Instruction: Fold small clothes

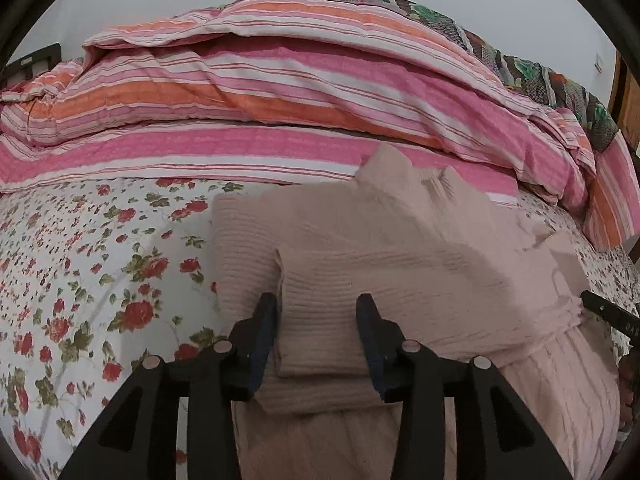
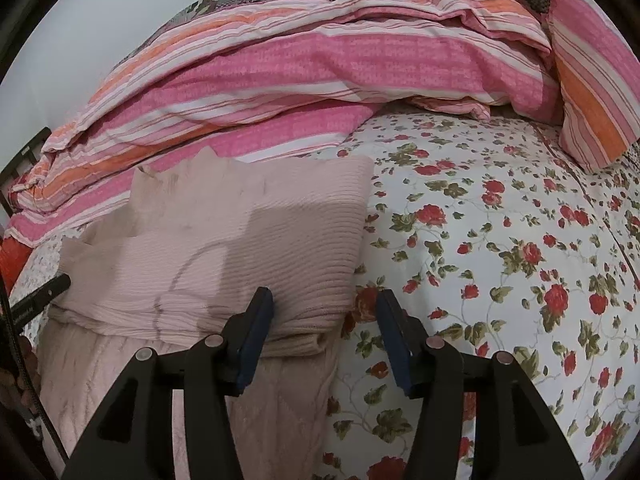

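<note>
A pale pink ribbed knit garment (image 1: 400, 248) lies folded on the flowered bed sheet (image 1: 100, 260). Lighter, crinkled pink fabric (image 1: 540, 380) spreads below it towards me. My left gripper (image 1: 316, 312) stands open over a folded flap of the knit, which lies between the fingers without being pinched. In the right wrist view the same garment (image 2: 248, 232) fills the left half. My right gripper (image 2: 324, 312) is open at its lower right corner; the left finger is over the knit, the right finger over the sheet (image 2: 500, 260). Each gripper's tip shows at the edge of the other's view.
A rumpled pink, orange and white striped duvet (image 1: 280, 100) is piled along the far side of the bed. A matching striped pillow (image 2: 592, 80) sits far right. A dark patchwork blanket (image 1: 520, 60) lies behind the duvet. Open flowered sheet extends left and right of the garment.
</note>
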Available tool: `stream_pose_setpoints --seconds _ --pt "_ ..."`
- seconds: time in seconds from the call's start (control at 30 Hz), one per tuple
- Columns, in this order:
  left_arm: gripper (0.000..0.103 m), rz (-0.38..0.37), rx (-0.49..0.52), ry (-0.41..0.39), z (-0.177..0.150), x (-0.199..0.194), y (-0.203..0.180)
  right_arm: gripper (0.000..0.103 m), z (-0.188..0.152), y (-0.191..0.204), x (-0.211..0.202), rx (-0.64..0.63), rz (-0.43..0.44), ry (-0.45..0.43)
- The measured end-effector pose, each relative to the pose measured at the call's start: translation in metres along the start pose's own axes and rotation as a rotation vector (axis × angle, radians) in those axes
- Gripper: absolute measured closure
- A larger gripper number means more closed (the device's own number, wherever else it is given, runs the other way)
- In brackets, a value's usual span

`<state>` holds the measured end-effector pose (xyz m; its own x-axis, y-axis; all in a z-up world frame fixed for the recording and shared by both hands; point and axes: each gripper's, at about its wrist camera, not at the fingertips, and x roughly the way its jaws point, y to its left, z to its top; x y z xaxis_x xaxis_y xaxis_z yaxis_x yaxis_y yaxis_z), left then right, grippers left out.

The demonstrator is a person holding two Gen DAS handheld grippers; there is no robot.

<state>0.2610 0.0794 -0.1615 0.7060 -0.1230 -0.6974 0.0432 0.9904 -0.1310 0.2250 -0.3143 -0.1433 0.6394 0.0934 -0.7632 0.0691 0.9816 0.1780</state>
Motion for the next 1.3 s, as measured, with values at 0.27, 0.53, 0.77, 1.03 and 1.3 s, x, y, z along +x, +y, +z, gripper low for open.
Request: stream_pose_setpoints --seconds 0.27,0.53,0.77,1.03,1.3 --pt "0.064 0.019 -0.003 -0.014 -0.008 -0.009 -0.002 0.050 -0.005 0.004 -0.010 -0.012 -0.010 -0.033" --pt "0.059 0.007 0.010 -0.009 -0.015 -0.012 -0.005 0.056 -0.011 0.003 -0.012 -0.024 -0.019 -0.046" --pt "0.054 0.018 0.034 -0.005 -0.017 -0.012 -0.009 0.056 -0.015 0.017 -0.013 -0.107 -0.074 -0.046" --pt "0.046 0.004 0.046 0.002 -0.016 -0.009 -0.012 0.052 -0.016 0.013 -0.009 -0.093 -0.071 -0.033" --pt "0.043 0.007 0.059 0.004 -0.015 -0.009 -0.014 0.047 -0.015 0.018 -0.009 -0.115 -0.115 -0.036"
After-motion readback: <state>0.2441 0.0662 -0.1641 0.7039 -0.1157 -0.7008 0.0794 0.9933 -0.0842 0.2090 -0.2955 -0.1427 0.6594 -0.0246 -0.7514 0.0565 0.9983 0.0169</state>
